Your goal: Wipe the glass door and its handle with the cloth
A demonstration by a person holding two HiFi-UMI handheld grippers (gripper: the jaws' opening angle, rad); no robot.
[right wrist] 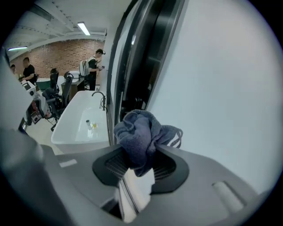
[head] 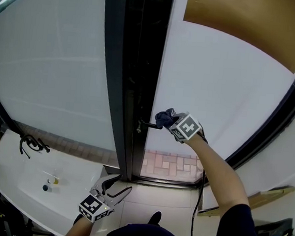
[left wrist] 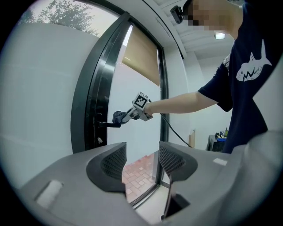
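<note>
Frosted glass door (head: 227, 96) fills my head view from twelve round to three o'clock, with the dark frame (head: 133, 77) along its nine o'clock edge. My right gripper (head: 172, 122) pinches the bunched blue cloth (head: 164, 116), which sits on the end of the black handle (head: 148, 124). I'd wrap the wad round the lever and drag along its length with firm pressure. Left gripper (head: 114, 186) hangs low at seven o'clock, jaws spread, nothing between them.

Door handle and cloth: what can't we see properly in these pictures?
Handle, far end: head view, cloth covers it.
Handle in right gripper view: hidden behind the bunched cloth.
Little items in the sink: head view, too small to name.
</note>
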